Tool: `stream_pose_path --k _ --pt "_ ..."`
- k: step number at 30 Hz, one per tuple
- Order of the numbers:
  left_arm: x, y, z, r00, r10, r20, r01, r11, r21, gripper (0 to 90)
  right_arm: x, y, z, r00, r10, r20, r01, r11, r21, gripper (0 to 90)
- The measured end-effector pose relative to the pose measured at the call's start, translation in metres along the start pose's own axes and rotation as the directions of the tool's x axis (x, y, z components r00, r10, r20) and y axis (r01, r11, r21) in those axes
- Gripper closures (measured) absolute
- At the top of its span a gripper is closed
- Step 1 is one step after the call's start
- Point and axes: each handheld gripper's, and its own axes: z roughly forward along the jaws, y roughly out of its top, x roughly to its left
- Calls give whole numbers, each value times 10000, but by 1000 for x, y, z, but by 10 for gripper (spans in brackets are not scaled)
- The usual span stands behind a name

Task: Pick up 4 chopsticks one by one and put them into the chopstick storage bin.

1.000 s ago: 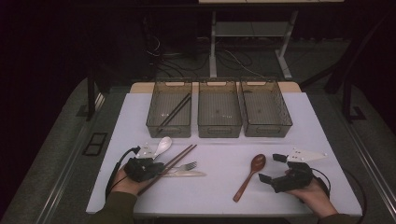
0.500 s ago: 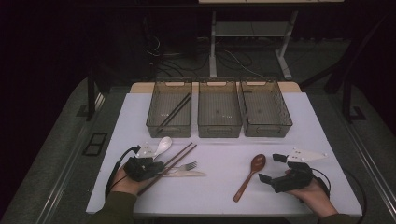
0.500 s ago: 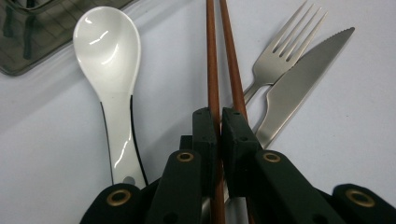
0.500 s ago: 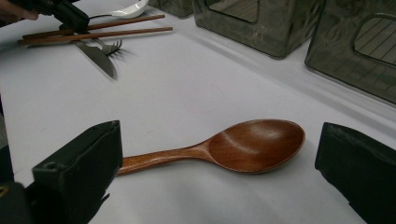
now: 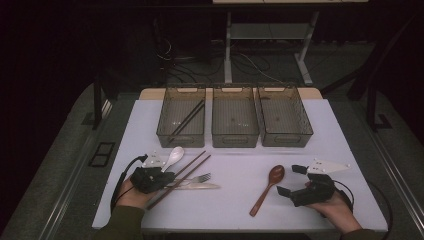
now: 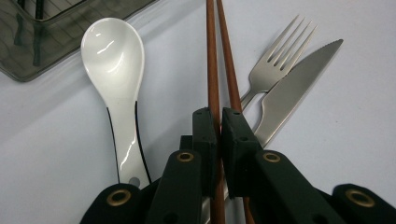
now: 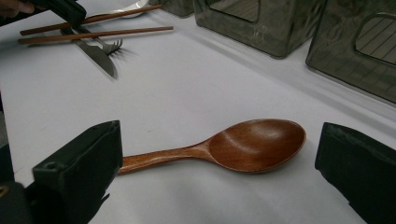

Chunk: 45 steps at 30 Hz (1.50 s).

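My left gripper (image 5: 167, 176) (image 6: 218, 116) lies at the table's front left, shut on one of two brown chopsticks (image 5: 192, 165) (image 6: 212, 56). The second chopstick runs under its right jaw. A white ceramic spoon (image 5: 173, 157) (image 6: 114, 60) lies just left of them, and a steel fork (image 5: 200, 178) (image 6: 275, 60) and knife (image 5: 202, 186) (image 6: 299, 79) lie on the other side. At the front right, my right gripper (image 5: 291, 180) (image 7: 219, 172) stands wide open. A brown wooden spoon (image 5: 270, 187) (image 7: 252, 144) lies flat on the table between its jaws, untouched.
Three clear grey bins stand in a row at the back of the white table (image 5: 235, 210). The left bin (image 5: 181, 137) holds dark chopsticks (image 5: 186, 120). The middle bin (image 5: 235, 140) and the right bin (image 5: 285, 141) look bare.
The right gripper has edged slightly left toward the wooden spoon. The left gripper has stayed where it was.
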Motion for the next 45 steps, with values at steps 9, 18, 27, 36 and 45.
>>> stream_pose_path --k 9,18,27,36,45 --pt "1 4 -4 9994 -99 345 105 9998 -169 839 1 0 2 10000 -65 -1 65 10000 63 10" --pt "2 11 -7 9986 -89 530 108 9994 -343 839 0 -1 3 9999 -113 33 113 9999 116 10" --pt "4 21 -7 9967 -236 771 286 9975 -643 839 -9 -6 -6 9998 64 176 -66 9999 110 10" --pt "7 33 -7 9949 -221 988 313 9952 -931 839 -11 -6 -6 9999 5 145 -8 9998 178 10" --pt "17 43 -7 9952 -372 904 481 9915 -1206 839 -11 -6 -6 9998 61 183 -64 9999 145 10"
